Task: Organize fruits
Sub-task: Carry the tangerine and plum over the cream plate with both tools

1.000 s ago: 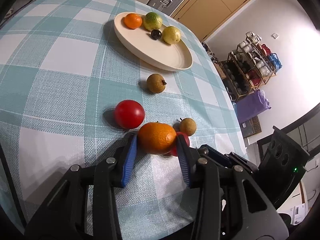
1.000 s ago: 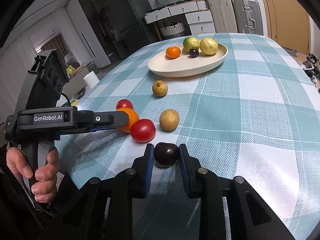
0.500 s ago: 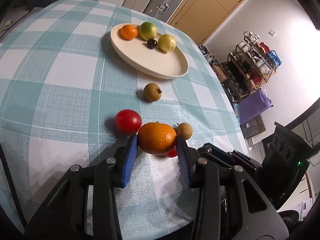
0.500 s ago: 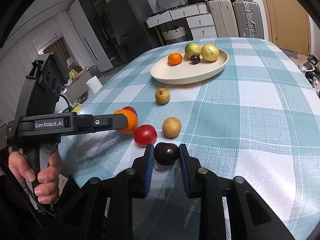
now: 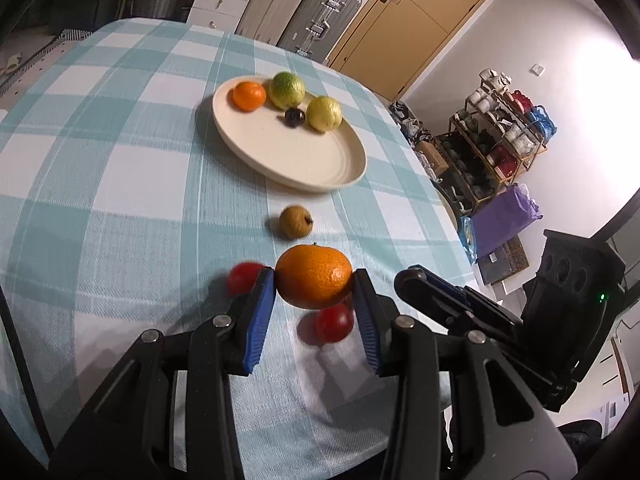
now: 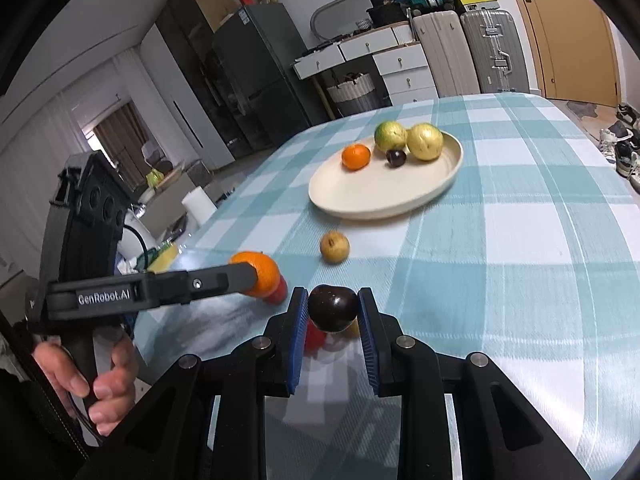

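Orange (image 5: 315,282) and plum (image 6: 333,307) apparently raised, plateward

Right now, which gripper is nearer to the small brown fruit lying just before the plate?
Left. The left gripper, holding an orange, is just short of the brown fruit. The right gripper, holding a dark plum, is farther back.

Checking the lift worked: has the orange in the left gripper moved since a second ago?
Yes. The orange, clamped in the left gripper, has risen off the tablecloth and toward the plate.
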The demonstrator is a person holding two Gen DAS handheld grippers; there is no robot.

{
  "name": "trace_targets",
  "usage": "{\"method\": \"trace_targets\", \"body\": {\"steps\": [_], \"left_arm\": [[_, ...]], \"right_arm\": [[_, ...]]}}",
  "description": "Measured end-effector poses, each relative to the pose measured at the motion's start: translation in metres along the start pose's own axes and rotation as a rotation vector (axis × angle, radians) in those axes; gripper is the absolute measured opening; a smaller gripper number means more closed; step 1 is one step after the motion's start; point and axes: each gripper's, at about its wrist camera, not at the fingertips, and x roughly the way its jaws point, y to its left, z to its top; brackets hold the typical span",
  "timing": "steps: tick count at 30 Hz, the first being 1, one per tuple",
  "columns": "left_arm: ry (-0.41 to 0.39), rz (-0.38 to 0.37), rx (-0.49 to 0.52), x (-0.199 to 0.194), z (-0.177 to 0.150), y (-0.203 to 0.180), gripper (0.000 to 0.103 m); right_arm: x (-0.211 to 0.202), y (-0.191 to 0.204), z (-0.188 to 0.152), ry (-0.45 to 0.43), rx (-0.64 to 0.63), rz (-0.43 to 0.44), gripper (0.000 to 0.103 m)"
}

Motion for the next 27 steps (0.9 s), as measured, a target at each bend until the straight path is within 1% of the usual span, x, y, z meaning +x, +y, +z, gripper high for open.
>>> {"method": "trace_targets", "body": {"steps": [5,13,19,27], "left_arm": [[-0.024,-0.003,0.001,-0.003,0.023,0.002,0.036],[-0.065,0.015,0.041,0.000,0.076,0.000,0.036],[-0.062,0.023,0.081,0.023,0.111,-0.006,0.036],[-0.059,0.037,0.118,0.057,0.147,-0.009,0.036]], "right_arm": [[0.002,0.000,0.025,-0.033,-0.008,0.030,0.025],[0.011,-0.010,0.069,-0.079,-0.014,0.040,0.025],[0.030,-0.023,0.098,-0.082,-0.012,0.023,0.025],[0.059,-0.040,0.129,-0.070,-0.021,-0.006,0.026]]}}
